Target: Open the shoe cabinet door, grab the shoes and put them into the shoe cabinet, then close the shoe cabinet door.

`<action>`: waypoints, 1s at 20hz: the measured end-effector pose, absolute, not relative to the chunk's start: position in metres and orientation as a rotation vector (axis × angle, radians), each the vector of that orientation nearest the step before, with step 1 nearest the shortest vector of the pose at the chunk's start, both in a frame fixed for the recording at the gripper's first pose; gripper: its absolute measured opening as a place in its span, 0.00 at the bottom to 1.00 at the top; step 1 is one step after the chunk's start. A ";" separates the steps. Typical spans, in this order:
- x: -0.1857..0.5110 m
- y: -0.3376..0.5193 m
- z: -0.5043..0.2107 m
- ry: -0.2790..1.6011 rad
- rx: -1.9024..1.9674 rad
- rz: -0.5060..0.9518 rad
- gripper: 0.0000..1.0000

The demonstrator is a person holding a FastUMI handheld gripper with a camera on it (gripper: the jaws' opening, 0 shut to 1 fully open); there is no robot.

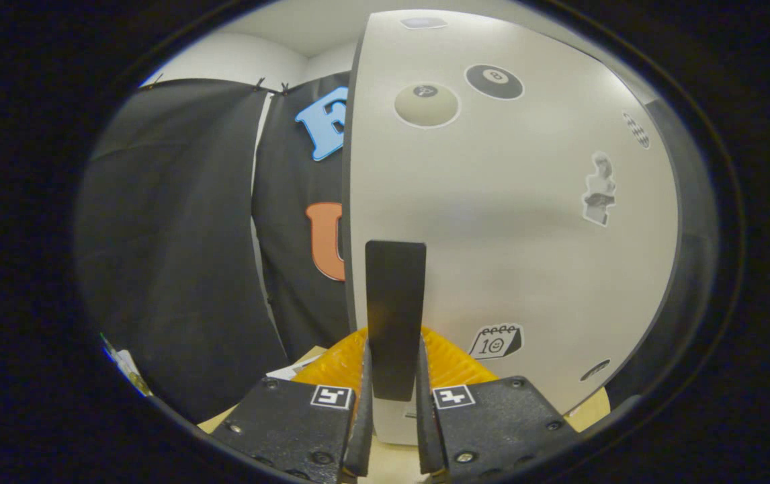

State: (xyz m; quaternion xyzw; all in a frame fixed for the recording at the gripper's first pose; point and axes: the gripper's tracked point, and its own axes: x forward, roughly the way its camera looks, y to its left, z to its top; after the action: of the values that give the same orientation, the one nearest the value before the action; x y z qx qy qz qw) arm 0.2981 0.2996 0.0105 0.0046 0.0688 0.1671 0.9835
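One white shoe cabinet door (492,222), flat, sticker-dotted, standing upright just ahead, dark flat vertical handle (395,316) on its near edge. Claw (395,430) narrowed around that handle, both fingers pressing its sides. Behind, black cloth wall (177,255).

Beyond the fingers hangs black booth cloth (177,255); above it are a white wall (224,60) and ceiling (304,23).

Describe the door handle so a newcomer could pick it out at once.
Start at the big pale cabinet door dotted with stickers. Near its edge beside the black cloth, a dark flat upright handle stands between the fingers of the gripper, which press on it. Unlike the stickers, it is a plain, tall bar.
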 end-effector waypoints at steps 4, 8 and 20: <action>0.254 0.281 0.006 0.152 0.006 0.367 0.30; 0.207 0.257 0.004 0.143 0.004 0.384 0.29; 0.098 0.152 -0.007 0.147 0.053 0.365 0.26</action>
State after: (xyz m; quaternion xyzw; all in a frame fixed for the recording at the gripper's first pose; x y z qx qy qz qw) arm 0.0982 0.1515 -0.0068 0.0262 0.0729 0.1814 0.9804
